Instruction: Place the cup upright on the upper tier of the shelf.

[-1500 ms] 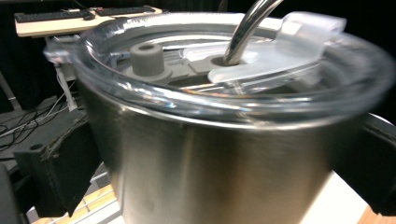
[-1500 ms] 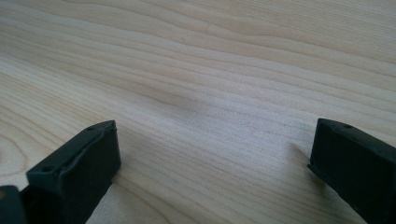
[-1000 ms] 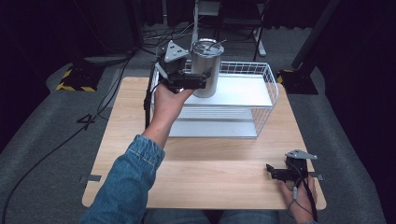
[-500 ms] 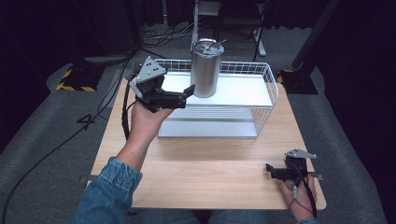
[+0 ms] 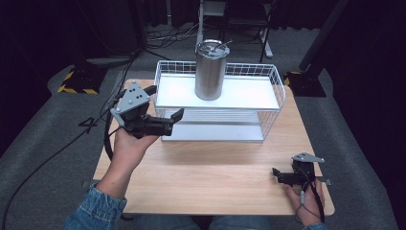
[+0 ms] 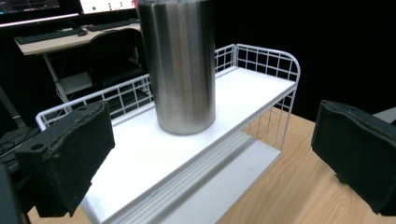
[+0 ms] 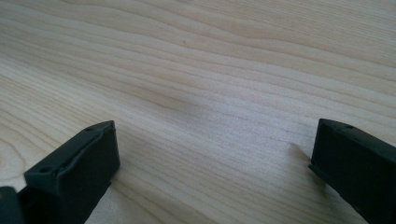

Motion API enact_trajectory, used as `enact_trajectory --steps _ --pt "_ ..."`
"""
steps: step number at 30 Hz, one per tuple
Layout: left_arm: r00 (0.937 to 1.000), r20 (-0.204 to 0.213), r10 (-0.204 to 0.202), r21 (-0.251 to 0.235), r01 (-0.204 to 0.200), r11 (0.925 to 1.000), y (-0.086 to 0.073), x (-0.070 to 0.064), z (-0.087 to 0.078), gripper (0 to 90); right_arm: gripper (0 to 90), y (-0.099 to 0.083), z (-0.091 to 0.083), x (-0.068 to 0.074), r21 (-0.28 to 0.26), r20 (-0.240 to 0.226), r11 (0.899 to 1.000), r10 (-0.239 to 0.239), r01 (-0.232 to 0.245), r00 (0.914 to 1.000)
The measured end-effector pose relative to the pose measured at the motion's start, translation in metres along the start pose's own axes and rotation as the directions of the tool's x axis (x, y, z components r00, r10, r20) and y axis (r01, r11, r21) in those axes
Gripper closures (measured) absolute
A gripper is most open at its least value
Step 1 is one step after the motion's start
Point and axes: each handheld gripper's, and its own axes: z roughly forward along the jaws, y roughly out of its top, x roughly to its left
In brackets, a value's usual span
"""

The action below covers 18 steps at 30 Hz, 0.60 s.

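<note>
A steel tumbler [image 5: 210,72] with a lid stands upright on the top shelf of a white wire rack [image 5: 249,93] at the back of the wooden table. My left gripper [image 5: 166,103] is held in the air off the rack's left front corner, open and empty, apart from the tumbler. In the left gripper view the tumbler [image 6: 182,70] stands on the rack [image 6: 247,93] beyond the wide-spread jaws of that gripper [image 6: 215,156]. My right gripper [image 5: 278,175] rests low at the table's front right, open. In its own view the right gripper [image 7: 210,163] has bare wood between its jaws.
The table [image 5: 215,172] has free wood in front of the rack. The rack's lower shelf [image 5: 215,132] holds nothing. Cables [image 5: 57,148] trail over the grey floor at the left, near a yellow-and-black striped block [image 5: 76,82]. Stand legs [image 5: 263,38] rise behind the rack.
My left gripper let go of the tumbler, opened, and drew back to the left and toward the person. The tumbler stays on the top shelf. The right gripper has not moved.
</note>
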Motion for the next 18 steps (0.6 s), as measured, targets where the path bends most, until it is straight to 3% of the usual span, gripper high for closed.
enact_trajectory --steps 3,9,13,16,18 --pt "0.9999 0.002 0.013 0.013 -0.013 0.9998 -0.012 0.004 -0.008 0.0 1.1 0.0 0.0 0.0 0.0 0.0 1.0 0.0 0.0 1.0" --pt "0.9996 0.021 -0.02 0.013 0.02 0.9997 -0.042 0.012 -0.025 0.0 1.1 0.0 0.0 0.0 0.0 0.0 1.0 0.0 0.0 1.0" --pt "0.9989 0.019 -0.043 0.031 0.042 0.9986 -0.064 0.016 -0.03 0.0 1.1 0.0 0.0 0.0 0.0 0.0 1.0 0.0 0.0 1.0" --pt "0.9968 0.039 -0.07 0.035 0.068 0.9971 -0.081 0.017 -0.033 0.0 1.1 0.0 0.0 0.0 0.0 0.0 1.0 0.0 0.0 1.0" --pt "0.9982 0.022 -0.057 0.061 0.055 0.9966 -0.09 0.015 -0.034 0.0 1.1 0.0 0.0 0.0 0.0 0.0 1.0 0.0 0.0 1.0"
